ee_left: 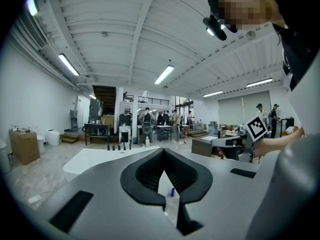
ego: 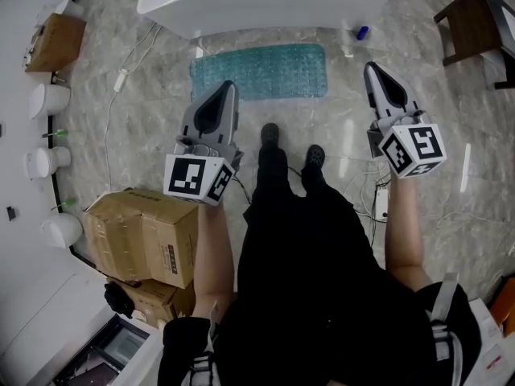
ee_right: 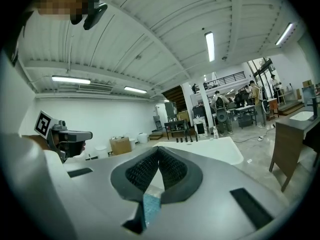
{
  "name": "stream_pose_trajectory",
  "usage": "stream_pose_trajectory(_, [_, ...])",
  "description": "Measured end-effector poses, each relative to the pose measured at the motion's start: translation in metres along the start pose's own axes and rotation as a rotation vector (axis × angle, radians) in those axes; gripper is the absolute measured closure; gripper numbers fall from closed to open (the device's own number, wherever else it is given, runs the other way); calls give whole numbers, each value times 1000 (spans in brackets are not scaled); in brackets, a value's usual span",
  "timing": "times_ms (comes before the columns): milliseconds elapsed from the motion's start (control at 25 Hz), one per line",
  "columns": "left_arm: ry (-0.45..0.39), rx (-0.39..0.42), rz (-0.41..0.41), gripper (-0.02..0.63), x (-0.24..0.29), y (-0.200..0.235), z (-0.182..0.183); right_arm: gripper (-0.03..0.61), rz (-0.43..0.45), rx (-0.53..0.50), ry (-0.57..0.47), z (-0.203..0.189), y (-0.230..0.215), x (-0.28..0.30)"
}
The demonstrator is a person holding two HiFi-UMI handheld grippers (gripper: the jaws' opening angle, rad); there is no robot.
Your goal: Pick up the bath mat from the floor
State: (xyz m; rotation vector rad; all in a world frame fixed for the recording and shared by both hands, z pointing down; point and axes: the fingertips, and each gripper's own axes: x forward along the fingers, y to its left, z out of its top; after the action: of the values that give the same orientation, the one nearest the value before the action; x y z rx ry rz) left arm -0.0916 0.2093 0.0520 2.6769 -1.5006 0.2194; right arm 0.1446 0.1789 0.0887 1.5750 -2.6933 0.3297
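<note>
Pre-grasp: bath mat (ego: 257, 72) flat on floor (ego: 153, 127) by tub (ego: 265, 2). Left tool (ego: 228, 88), right tool (ego: 372, 69) closed, empty. Next: open, lower onto mat's near edge.

Left gripper (ego: 225, 88): held out in front, pointing forward and down; jaws closed tip to tip, nothing between them.
Right gripper (ego: 372, 69): same attitude; jaws closed, empty.
Left forearm (ego: 211, 248), right forearm (ego: 402, 232): bare, extended forward, well apart, one on either side of the legs (ego: 283, 185).
</note>
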Motion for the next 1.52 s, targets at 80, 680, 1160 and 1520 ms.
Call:
stream_pose_trajectory(80, [5, 0, -6, 601, 6, 7, -2, 565, -12, 4, 9, -4, -3, 9])
stream_pose_trajectory(680, [-84, -51, -161, 601, 120, 123, 6, 565, -122, -53, 62, 15, -3, 128])
stream_pose_trajectory(1160, [-42, -49, -298, 601, 214, 181, -23, 565, -265, 11, 118, 9, -40, 196])
stream_pose_trajectory(1520, [9, -80, -256, 601, 252, 176, -42, 565, -245, 23, 172, 7, -89, 217])
